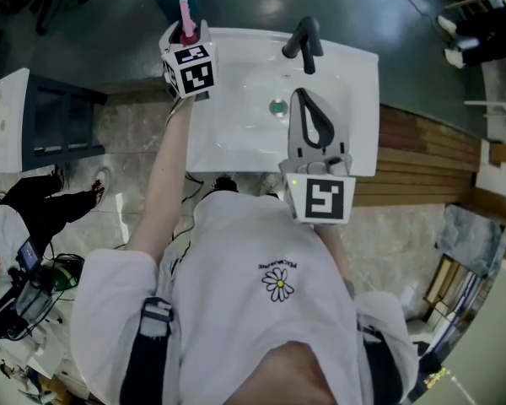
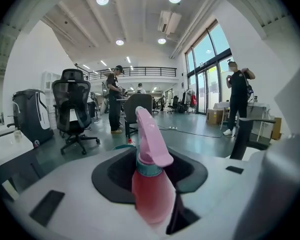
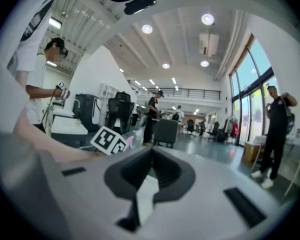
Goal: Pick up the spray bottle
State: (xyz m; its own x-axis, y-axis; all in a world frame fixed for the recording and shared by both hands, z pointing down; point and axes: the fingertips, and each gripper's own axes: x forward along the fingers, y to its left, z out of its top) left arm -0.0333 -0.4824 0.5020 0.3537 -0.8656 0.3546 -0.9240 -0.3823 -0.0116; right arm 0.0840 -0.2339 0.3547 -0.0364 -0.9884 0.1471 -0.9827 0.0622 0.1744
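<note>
1. Spray bottle (image 1: 186, 15), pink, stands at the far left corner of the sink (image 1: 236, 142) in the head view, inside the left gripper (image 1: 188, 34). The right gripper (image 1: 304, 94) hovers over the basin near the tap (image 1: 304, 40).
2. Left gripper view: both jaws press on the bottle's pink body, and its trigger head rises above them.
3. Right gripper view: the jaws are closed together and hold nothing.

Bright open office with tall windows (image 2: 210, 74), ceiling spotlights (image 2: 102, 0), black office chair (image 2: 72, 104)
</note>
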